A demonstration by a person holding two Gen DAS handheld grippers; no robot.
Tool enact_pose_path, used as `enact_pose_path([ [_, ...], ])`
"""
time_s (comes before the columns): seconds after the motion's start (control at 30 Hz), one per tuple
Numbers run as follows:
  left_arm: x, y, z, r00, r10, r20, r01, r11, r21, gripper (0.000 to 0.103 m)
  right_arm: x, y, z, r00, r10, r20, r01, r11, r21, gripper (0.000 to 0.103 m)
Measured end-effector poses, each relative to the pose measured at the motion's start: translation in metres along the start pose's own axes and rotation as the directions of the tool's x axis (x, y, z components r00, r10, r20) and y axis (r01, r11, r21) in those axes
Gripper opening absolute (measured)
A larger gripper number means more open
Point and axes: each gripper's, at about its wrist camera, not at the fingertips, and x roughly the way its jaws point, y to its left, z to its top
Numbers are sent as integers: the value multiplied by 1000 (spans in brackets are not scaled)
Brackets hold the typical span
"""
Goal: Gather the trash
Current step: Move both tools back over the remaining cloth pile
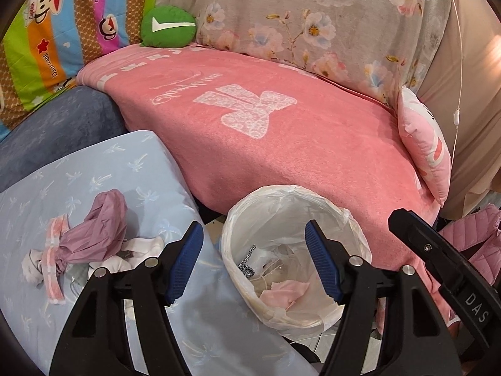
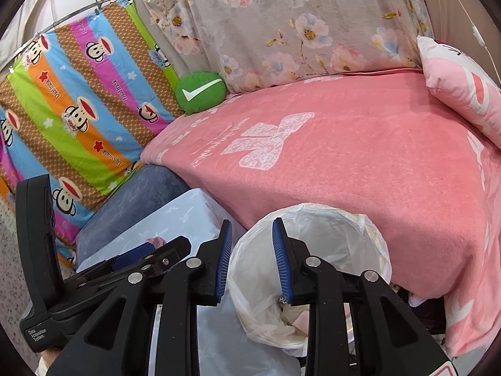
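A white-lined trash bin (image 1: 350, 219) stands on the floor against the pink sofa seat; it also shows in the right wrist view (image 2: 369, 235). Inside lie pink and white scraps (image 1: 281, 291) and a speckled piece. My left gripper (image 1: 253, 260) is open and empty, hanging over the bin's left rim. My right gripper (image 2: 252, 258) is open and empty, just above the bin's left edge. A crumpled purple wrapper (image 1: 100, 235) with a pink-striped strip and white tissue lies on the light blue cushion (image 1: 94, 169), left of my left gripper.
A pink blanket (image 1: 281, 144) covers the sofa seat. A green checkmark pillow (image 1: 167, 26), a striped cartoon sheet (image 2: 78, 119), a floral throw (image 1: 313, 15) and a pink pillow (image 1: 422, 144) border it. The other gripper's body (image 1: 454, 275) is at the right.
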Motion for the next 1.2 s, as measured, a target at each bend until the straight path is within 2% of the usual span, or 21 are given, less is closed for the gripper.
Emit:
enact_pose_path([
  [0.23, -5, 20, -5, 1000, 20, 1, -20, 999, -44, 64, 4, 18, -8, 1000, 15, -18, -15, 1000, -23, 33],
  [0.77, -19, 88, -27, 996, 85, -11, -86, 981, -177, 65, 26, 75, -34, 993, 68, -98, -78, 992, -101, 34],
  [0.87, -22, 103, -33, 995, 100, -19, -102, 974, -201, 67, 31, 87, -40, 991, 76, -114, -90, 989, -116, 35],
  [0.93, -25, 115, -37, 993, 117, -21, -118, 969, -217, 74, 34, 95, -44, 989, 81, -122, -96, 988, -125, 39],
  [1.2, -37, 160, -52, 982, 184, -27, -184, 939, -291, 81, 52, 130, -64, 978, 106, -181, -136, 977, -165, 39],
])
